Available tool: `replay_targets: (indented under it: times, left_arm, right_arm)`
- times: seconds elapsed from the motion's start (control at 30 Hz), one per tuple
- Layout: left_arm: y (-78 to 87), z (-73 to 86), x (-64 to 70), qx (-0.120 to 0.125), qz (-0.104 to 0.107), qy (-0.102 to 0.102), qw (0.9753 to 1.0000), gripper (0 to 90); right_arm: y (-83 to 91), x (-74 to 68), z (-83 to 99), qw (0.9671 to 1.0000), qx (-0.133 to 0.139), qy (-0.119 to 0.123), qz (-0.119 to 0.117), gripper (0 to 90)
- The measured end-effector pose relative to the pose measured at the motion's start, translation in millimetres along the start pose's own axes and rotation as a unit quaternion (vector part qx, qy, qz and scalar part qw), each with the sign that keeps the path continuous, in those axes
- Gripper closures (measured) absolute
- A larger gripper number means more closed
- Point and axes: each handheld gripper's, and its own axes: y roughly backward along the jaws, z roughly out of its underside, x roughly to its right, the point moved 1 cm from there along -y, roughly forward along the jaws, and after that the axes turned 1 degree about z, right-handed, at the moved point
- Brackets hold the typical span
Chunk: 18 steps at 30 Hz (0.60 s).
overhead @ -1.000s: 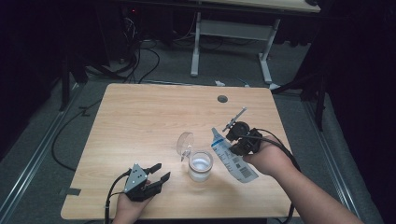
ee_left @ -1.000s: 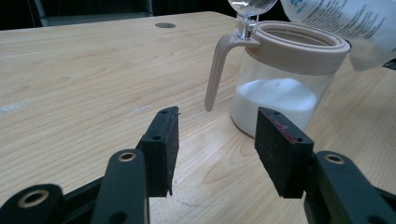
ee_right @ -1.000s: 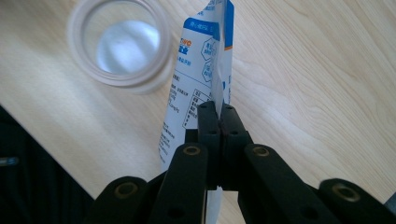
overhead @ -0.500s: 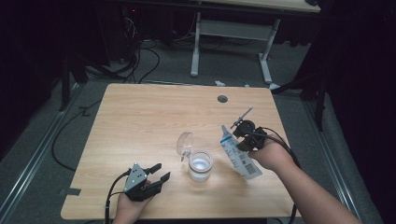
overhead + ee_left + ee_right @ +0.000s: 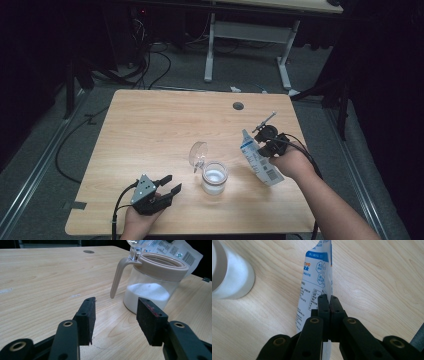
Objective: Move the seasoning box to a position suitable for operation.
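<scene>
The right gripper has its jaws pinched tight on a flat white plastic pouch with blue print and a barcode, its thin edge sandwiched between the black pads, held over the table just right of the jar. That clear jar, tan-rimmed, lid flipped up, holds white grains. The left gripper sits wide open and empty, near the jar.

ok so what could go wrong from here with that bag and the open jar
The right gripper pinches only the thin edge of the bag, so the bag may slip or swing. The jar stands close beside it with its lid flipped up; a swing could knock it over and spill the white powder. The left gripper is open, not steadying the jar.
</scene>
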Motion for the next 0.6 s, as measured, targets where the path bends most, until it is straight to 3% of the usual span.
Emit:
replay_targets:
  times: [0.27, 0.47, 0.6]
  left_arm:
    - [-0.3, 0.4, -0.4, -0.003, 0.0, 0.0, 1.0, 50.2]
    - [1.0, -0.6, -1.0, -0.003, -0.002, -0.002, 1.0, 51.4]
    - [1.4, -0.9, -1.5, -0.004, -0.003, -0.002, 1.0, 51.8]
  right_arm:
    - [1.8, 0.9, 1.9, 0.9992, 0.033, -0.009, 0.019, 90.0]
    - [7.2, 1.4, 12.3, 0.9957, 0.082, -0.028, 0.033, 90.0]
    - [8.7, 2.8, 18.5, 0.9934, 0.102, -0.043, 0.029, 90.0]
